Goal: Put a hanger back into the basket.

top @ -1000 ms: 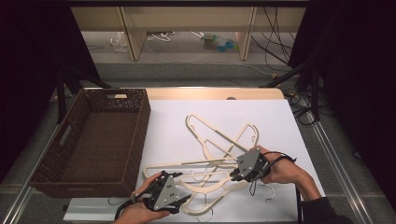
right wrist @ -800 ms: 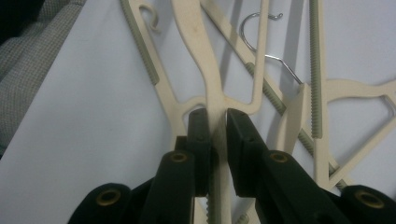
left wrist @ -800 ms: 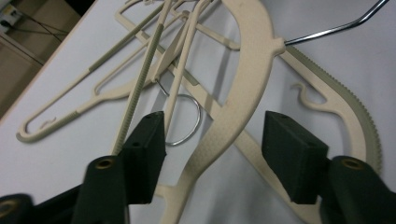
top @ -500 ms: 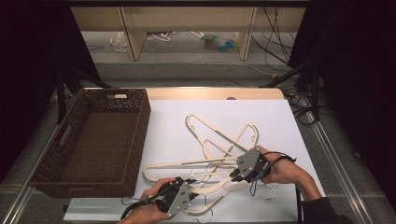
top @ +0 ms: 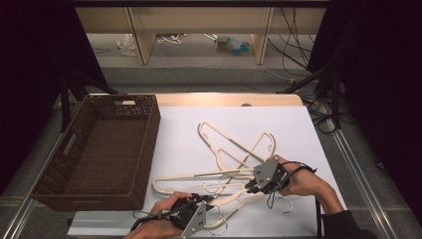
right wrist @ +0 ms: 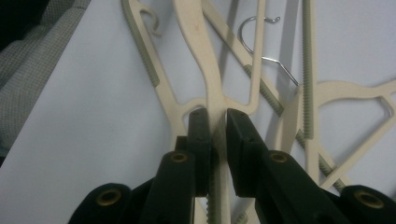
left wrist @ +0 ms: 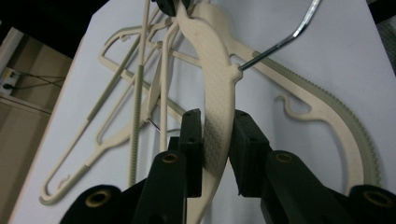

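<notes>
Tongs [left wrist: 215, 140] grip cream hanger [left wrist: 215, 79]; no writing legible.

The high view looks forward and down over the white-covered bench [top: 199, 144] from the person's side. Each gripper view rides close behind its own black jaws, sharing the tangled cream plastic hangers [top: 234, 172] [left wrist: 219, 93] [right wrist: 205, 70].

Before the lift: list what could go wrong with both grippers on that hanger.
1. The held hanger lies tangled among other hangers; lifting may drag them along.
2. Its metal hook could snag a neighbour.
3. The left gripper has just been closing on the hanger's arm and the right gripper clamps it elsewhere; pulling unevenly might twist it loose.
</notes>
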`<state>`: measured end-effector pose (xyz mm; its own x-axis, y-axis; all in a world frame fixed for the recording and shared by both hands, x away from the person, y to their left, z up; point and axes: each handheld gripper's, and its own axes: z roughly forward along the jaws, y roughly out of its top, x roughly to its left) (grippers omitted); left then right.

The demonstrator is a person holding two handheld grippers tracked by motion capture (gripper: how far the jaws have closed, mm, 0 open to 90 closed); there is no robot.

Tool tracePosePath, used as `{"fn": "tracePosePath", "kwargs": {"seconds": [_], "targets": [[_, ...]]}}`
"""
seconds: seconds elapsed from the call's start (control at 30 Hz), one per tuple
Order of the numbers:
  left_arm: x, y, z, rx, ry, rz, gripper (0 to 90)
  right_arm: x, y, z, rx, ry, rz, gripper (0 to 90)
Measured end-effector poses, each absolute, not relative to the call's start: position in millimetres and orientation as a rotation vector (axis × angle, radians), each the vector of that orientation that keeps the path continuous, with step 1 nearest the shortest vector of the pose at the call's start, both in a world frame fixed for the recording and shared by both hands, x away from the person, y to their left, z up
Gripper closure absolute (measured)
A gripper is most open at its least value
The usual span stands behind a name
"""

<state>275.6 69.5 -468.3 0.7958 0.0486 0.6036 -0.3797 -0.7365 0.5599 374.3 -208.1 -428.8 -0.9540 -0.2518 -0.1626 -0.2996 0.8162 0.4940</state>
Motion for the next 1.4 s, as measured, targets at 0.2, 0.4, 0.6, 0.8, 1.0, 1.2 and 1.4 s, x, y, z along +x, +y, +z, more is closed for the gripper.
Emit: {"fn": "tracePosePath", "kwargs": {"seconds": [0.2,0.4,0.6,0.8,1.0,1.2,1.4], "targets": [[282,67,-456,2.248,-0.292,0.8,82.2,379,-212,-429,-0.342,2.906,0.821,72.8],[293,70,-436,2.203,-0.261,0.786,85.7,377,-221,-408,0.024,2.8,0.955,41.7],[310,67,-422,2.22,-0.128,0.655,85.8,369,-232,-379,0.231,2.643,1.081,36.2],[327,64,-408,2.22,0.028,0.532,85.7,360,-243,-360,0.351,2.556,1.141,34.2],[344,72,-399,2.188,0.28,0.411,85.8,354,-252,-355,0.422,2.491,1.146,32.5],[358,83,-391,2.115,0.446,0.32,85.8,353,-254,-359,0.411,2.49,1.164,32.0],[369,102,-377,2.012,0.581,0.244,85.8,350,-253,-367,0.439,2.489,1.198,32.1]]}}
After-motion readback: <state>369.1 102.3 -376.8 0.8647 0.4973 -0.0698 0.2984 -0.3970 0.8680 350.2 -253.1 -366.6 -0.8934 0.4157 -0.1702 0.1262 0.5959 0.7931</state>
